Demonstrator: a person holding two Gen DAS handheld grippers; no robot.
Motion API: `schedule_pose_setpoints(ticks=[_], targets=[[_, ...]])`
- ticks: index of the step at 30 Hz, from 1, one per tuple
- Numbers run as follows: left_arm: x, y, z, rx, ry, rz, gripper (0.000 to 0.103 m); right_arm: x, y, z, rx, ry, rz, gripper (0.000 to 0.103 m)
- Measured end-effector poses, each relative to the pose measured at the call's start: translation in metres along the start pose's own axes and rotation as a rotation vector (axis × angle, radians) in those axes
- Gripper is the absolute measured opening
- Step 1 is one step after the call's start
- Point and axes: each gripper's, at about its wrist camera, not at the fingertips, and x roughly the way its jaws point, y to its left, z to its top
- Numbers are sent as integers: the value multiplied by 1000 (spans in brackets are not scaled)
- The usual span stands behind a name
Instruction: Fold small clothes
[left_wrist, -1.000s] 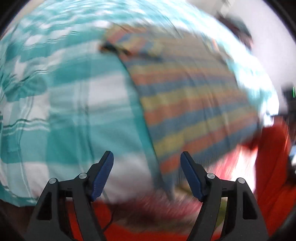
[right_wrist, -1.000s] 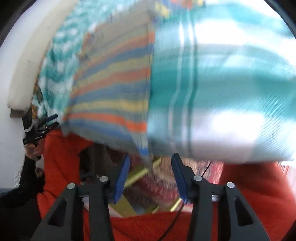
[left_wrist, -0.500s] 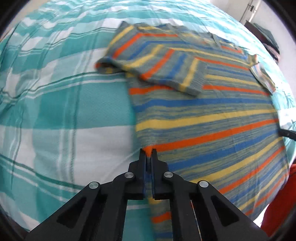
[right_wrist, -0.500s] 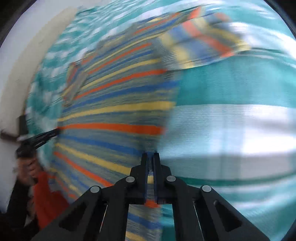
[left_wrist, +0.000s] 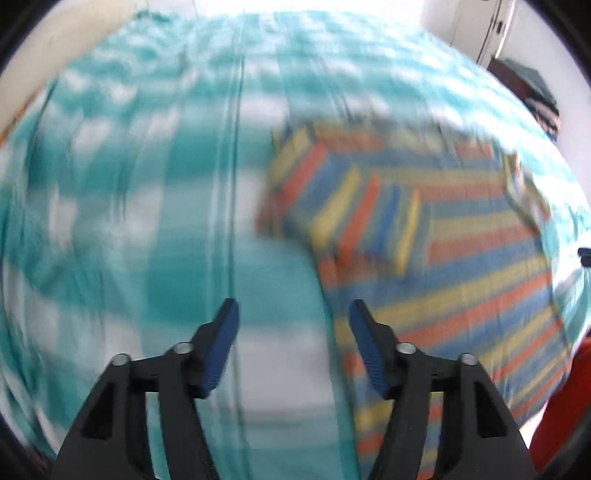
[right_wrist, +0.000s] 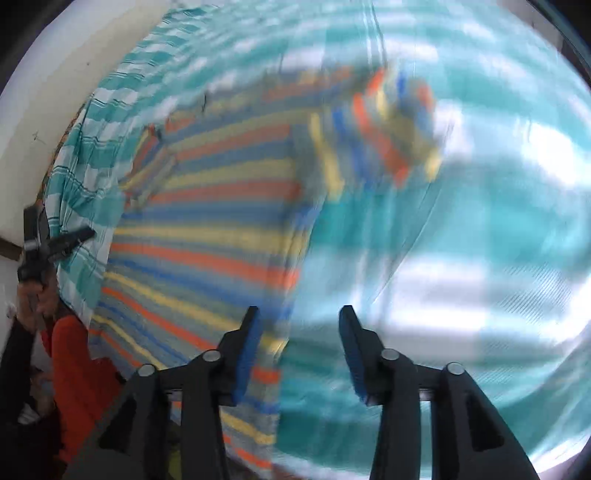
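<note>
- The striped sweater (left_wrist: 461, 266) lies flat on the teal checked bed (left_wrist: 147, 221), one sleeve (left_wrist: 354, 210) folded across its chest.
- Left hand-held gripper (left_wrist: 291, 332): jaws opening, nothing between them, over the bed beside the sweater's edge.
- Right hand-held gripper (right_wrist: 297, 347): jaws opening and empty, at the sweater's other side edge.
- The knit looks soft, light and limp; it is probably best pinched at the hem corners or side seams.

A bedroom at home: a bed under a teal-and-white checked sheet (left_wrist: 155, 206) fills the room, pale walls (right_wrist: 55, 74) behind, a white cupboard door (left_wrist: 476, 29) far right.
</note>
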Motion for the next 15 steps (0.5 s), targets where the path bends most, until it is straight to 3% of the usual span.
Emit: schedule_pose_setpoints(ticks=[2,4,6,8,10,13,15], targets=[[14,2,45,41,-23,20,73,-18,-4,44,-58,-65,-41,60],[37,8,77,63,-22,41,77,-20,-14,98,-110,-122,-77,64],[77,14,113,48,51,-12,77,-10,-24,143,-118,-148,-55,64],[106,18,130,45,112,-98,77,17,-33,195,-131,-137,-36,64],[131,15,147,86,130,-101,77,51,-30,231,-159,-85,-12,64],[155,10,156,120,163,-121,85,100,-31,262,-218,-8,-5,64],[174,7,159,152,203,-126,85,126,-32,272,-246,15,-25,64]])
